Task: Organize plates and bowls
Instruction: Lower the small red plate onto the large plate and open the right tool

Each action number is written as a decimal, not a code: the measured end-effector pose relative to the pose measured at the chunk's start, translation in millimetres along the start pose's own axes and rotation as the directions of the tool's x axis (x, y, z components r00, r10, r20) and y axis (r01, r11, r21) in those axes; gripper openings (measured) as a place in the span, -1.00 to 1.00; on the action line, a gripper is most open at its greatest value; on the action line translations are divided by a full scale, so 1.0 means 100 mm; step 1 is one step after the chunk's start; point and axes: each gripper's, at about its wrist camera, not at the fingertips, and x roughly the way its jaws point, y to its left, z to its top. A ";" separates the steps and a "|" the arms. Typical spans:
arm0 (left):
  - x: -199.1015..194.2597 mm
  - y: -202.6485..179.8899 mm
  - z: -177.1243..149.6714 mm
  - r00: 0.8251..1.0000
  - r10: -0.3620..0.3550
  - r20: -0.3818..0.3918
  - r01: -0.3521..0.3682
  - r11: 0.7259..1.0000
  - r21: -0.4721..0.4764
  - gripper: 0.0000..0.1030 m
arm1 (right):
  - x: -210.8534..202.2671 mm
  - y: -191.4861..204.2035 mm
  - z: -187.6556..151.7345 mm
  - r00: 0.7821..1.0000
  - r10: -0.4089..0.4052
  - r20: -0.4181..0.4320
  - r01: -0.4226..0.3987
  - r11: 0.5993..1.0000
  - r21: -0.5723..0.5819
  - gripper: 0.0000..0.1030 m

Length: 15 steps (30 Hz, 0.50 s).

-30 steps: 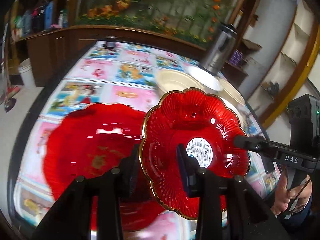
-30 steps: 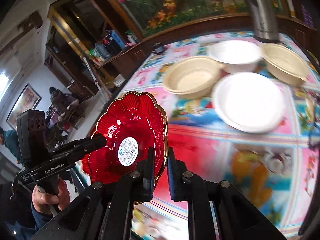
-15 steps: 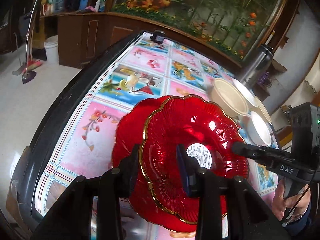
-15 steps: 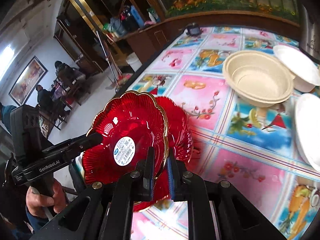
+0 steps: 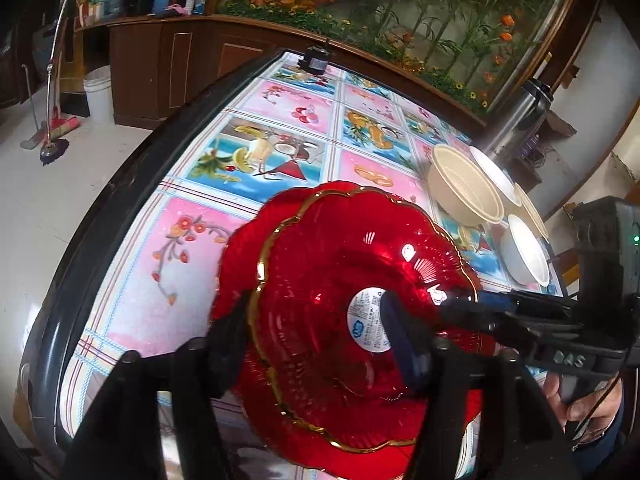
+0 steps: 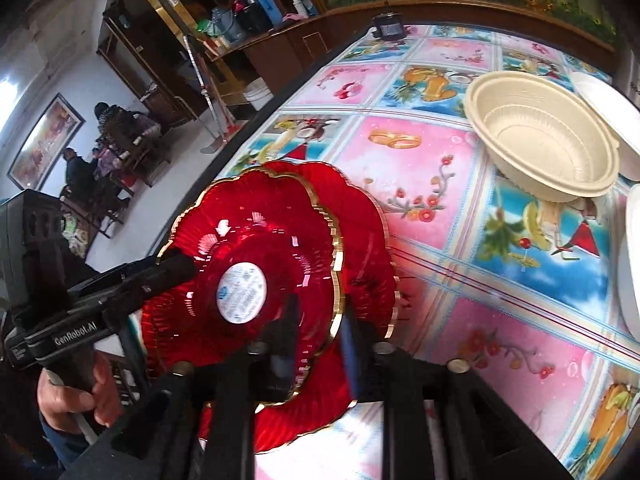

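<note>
- Plate (image 5: 344,264) of red ribbed glass with a gilt scalloped rim is held tilted above the bench (image 5: 280,108), its underside with a round white sticker (image 5: 366,318) facing both cameras.
- Left tool (image 5: 316,332) straddles the near rim of that plate: one finger sits behind the glass and shows dark through it, the other lies across the sticker side. Its fingers stand fairly wide apart, and whether they truly pinch the glass I cannot tell.
- Right tool (image 6: 318,322) has its fingers drawn narrow and clamped on the plate's gilt edge, one finger on each face.
- In the left wrist view the right tool reaches in from the right side to the plate's rim; in the right wrist view the left tool comes in from the left, gripped by a hand (image 6: 76,394).
- Second red plate (image 6: 360,240) of the same pattern lies flat on the bench directly under the held one, partly covered by it.
- Beige bowl (image 6: 548,136) stands on the bench well apart from the red plates, with a white bowl (image 5: 524,252) and more pale dishes just beyond it.
- Steel flask (image 5: 516,120) stands upright behind the bowls.
- Bench wears a cloth of pink and blue fruit-and-flower squares.
</note>
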 end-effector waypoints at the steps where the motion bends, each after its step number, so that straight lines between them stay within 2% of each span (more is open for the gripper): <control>1: 0.01 -0.02 0.00 1.000 -0.003 -0.006 0.003 1.000 0.004 0.37 | 0.00 0.03 0.01 1.000 0.006 0.001 -0.006 1.000 -0.012 -0.16; 4: 0.01 -0.06 0.00 1.000 -0.009 -0.010 0.009 1.000 0.005 0.52 | -0.04 0.07 -0.01 1.000 0.021 0.010 -0.021 1.000 -0.017 0.11; 6: 0.01 -0.06 0.00 1.000 -0.015 -0.015 0.015 1.000 -0.001 0.65 | -0.07 0.08 0.00 0.999 0.024 0.020 -0.024 1.000 -0.016 0.18; 8: 0.00 -0.07 0.01 1.000 -0.016 -0.009 0.016 1.000 -0.004 0.67 | -0.14 0.06 0.00 0.999 0.019 0.047 -0.019 1.000 -0.011 0.33; 15: -0.05 -0.09 -0.01 1.000 -0.006 -0.005 0.006 1.000 -0.005 0.72 | -0.33 -0.05 -0.01 0.993 0.070 0.098 -0.073 0.997 0.028 0.36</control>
